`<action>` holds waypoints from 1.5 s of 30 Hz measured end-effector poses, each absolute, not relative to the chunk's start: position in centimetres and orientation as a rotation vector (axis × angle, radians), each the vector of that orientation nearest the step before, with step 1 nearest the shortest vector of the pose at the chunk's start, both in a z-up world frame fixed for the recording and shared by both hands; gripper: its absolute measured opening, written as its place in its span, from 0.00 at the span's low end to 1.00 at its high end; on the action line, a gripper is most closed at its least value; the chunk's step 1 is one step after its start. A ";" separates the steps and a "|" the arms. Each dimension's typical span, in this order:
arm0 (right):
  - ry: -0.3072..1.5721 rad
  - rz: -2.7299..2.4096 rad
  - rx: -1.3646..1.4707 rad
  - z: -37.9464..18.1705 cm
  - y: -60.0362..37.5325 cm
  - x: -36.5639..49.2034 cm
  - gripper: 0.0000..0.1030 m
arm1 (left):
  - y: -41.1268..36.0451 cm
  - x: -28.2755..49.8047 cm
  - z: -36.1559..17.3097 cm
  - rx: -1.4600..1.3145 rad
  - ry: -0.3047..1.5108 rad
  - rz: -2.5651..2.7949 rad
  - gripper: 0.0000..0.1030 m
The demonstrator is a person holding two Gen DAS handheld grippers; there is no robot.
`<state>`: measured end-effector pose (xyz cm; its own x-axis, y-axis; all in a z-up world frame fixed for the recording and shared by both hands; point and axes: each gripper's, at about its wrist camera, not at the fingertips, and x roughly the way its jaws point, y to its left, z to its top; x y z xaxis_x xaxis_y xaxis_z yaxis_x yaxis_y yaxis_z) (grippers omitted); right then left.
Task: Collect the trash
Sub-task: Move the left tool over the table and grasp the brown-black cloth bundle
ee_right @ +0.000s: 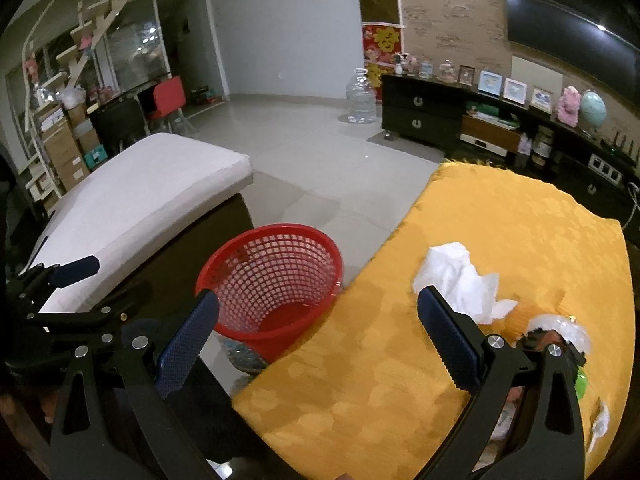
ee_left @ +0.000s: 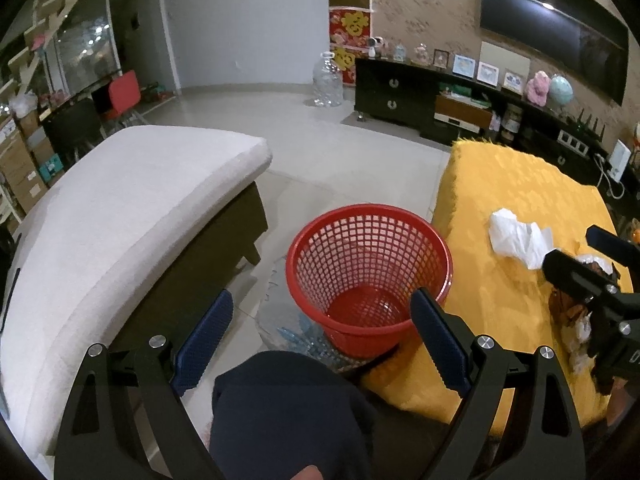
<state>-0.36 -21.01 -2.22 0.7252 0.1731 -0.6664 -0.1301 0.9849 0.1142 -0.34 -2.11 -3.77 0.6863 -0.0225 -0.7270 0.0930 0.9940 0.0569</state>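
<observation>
The left gripper (ee_left: 322, 328) has its two blue-padded fingers (ee_left: 208, 338) spread wide apart with nothing between them. To the left of its left finger runs a pale cushioned bench (ee_left: 132, 208) on a dark base. Between the two fingers, a little ahead of the tips, a red mesh basket (ee_left: 370, 276) stands on the tiled floor; no trash shows in it, and its near rim sits close to the right fingertip. Below the fingers a dark-clothed knee (ee_left: 288, 412) fills the gap. To the right of the right finger lies a yellow-covered surface (ee_left: 500, 184), touching or just beside the basket.

On that yellow cover, ahead and right of the left gripper, a crumpled white tissue (ee_left: 518, 238) rests alone. Farther right a heap of wrappers (ee_right: 560, 330) lies partly hidden behind the right gripper's frame.

The right gripper (ee_right: 318, 312) is also wide open and holds nothing. Its left finger hangs over the basket's near rim, its right finger over the yellow cover, with the tissue just ahead of that right fingertip and the wrappers to its right.
</observation>
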 end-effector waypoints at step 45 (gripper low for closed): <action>0.754 -0.465 0.301 -6.8 -45.0 -15.3 0.94 | -31.2 -0.8 -8.3 0.414 0.894 -0.855 0.84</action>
<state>-15.30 -45.02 -6.79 0.6356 -0.2950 -0.7134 0.5057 0.8573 0.0961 -0.80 -31.17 -8.26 0.3372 -0.4723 -0.8144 0.7926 0.6092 -0.0252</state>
